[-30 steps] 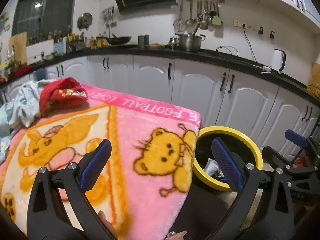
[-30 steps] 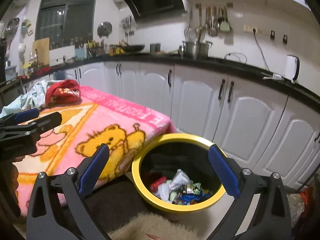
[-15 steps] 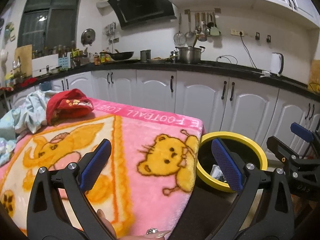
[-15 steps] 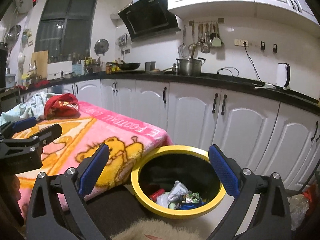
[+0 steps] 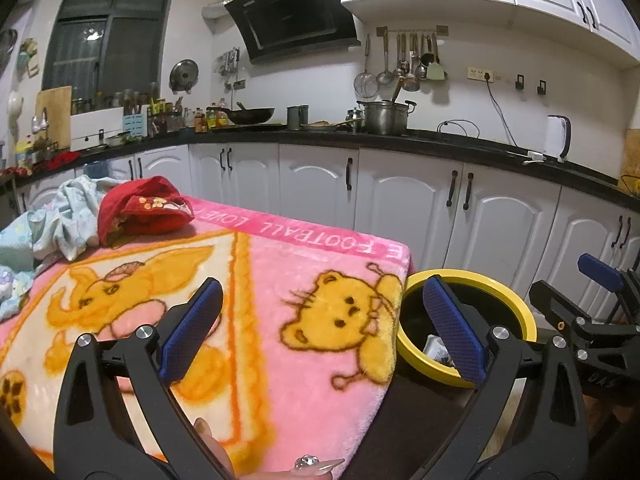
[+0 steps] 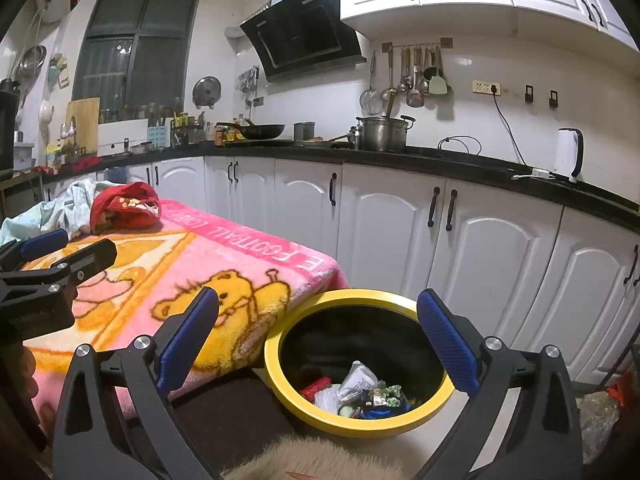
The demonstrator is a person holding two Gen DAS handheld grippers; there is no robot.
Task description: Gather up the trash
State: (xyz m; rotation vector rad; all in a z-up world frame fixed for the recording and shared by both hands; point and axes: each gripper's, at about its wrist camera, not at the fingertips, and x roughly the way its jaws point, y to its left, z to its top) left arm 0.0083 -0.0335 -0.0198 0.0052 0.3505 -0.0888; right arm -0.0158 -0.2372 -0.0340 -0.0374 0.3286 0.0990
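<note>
A yellow-rimmed bin point(image 6: 320, 300) stands on the floor beside the table, with several pieces of trash point(image 6: 360, 392) at its bottom. It also shows in the left wrist view point(image 5: 516, 308). My right gripper point(image 6: 318, 338) is open and empty, held above and in front of the bin. My left gripper point(image 5: 324, 328) is open and empty above the pink cartoon blanket point(image 5: 256, 280) that covers the table. The right gripper shows at the right edge of the left wrist view point(image 5: 580, 300).
A red hat point(image 5: 140, 208) and pale crumpled cloth point(image 5: 60, 216) lie at the far left of the blanket. White cabinets point(image 6: 480, 248) under a black counter run behind the bin. A plastic bag point(image 6: 596, 420) lies on the floor at right.
Both grippers have lifted and tilted up a little, so the bin and blanket sit lower in view. Both stay open and empty.
</note>
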